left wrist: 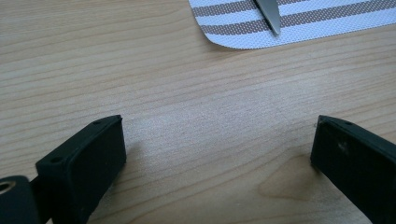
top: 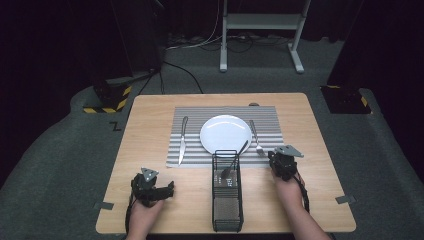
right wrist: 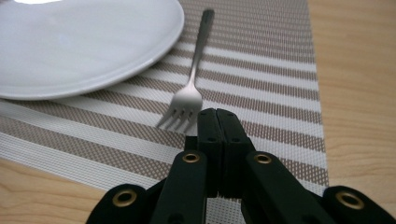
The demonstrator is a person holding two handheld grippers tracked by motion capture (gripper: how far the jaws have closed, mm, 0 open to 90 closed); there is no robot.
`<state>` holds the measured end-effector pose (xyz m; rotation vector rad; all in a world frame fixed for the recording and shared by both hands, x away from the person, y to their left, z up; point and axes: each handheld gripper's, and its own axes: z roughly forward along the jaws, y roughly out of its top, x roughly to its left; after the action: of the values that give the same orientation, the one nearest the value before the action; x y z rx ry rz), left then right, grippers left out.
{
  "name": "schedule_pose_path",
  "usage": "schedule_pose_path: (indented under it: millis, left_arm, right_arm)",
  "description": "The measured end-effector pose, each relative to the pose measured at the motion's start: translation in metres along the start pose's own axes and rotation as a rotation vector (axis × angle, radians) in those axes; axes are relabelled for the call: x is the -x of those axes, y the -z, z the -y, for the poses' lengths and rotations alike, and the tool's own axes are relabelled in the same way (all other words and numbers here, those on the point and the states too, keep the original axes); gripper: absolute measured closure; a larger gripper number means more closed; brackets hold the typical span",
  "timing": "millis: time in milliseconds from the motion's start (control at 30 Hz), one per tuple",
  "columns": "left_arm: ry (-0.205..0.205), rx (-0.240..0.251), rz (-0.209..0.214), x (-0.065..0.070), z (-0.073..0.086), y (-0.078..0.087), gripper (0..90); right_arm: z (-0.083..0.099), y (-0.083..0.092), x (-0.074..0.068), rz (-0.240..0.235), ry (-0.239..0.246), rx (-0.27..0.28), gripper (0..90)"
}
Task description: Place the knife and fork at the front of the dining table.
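We saw grey carpet point(top: 60, 150) around the wooden table point(top: 150, 107). Behind it stood a white metal frame point(top: 260, 22), floor cables point(top: 200, 42), and hazard-striped bases point(top: 107, 97). Backdrop was dark.

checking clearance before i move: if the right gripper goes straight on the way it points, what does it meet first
Most likely the fork: its tines lie just ahead of the right gripper, whose jaws are shut, on the striped placemat.

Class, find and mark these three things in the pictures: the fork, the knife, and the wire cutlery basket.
fork point(right wrist: 184, 103): right gripper view, on the head just above the tines.
knife point(top: 182, 145): high view, on the middle of the blade.
wire cutlery basket point(top: 227, 212): high view, on the near end of its mesh.
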<state>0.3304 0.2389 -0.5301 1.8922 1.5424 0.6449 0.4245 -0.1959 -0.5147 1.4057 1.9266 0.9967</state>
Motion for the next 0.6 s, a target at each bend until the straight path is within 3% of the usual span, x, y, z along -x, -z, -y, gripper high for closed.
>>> schedule_pose_path:
  millis: [133, 300, 600]
  left_arm:
    - [0.000, 0.000, -0.001, 0.000, 0.000, 0.000, 3.2]
    - [0.002, 0.000, 0.000, 0.000, 0.000, 0.000, 3.3]
    - [0.001, -0.001, -0.001, 0.000, 0.000, 0.000, 3.2]
  right_arm:
    - [0.006, -0.003, -0.013, -0.031, 0.041, -0.022, 89.5]
    - [0.005, 0.001, -0.018, -0.037, 0.048, -0.002, 87.2]
    - [0.000, 0.036, -0.013, -0.085, -0.024, 0.203, 64.5]
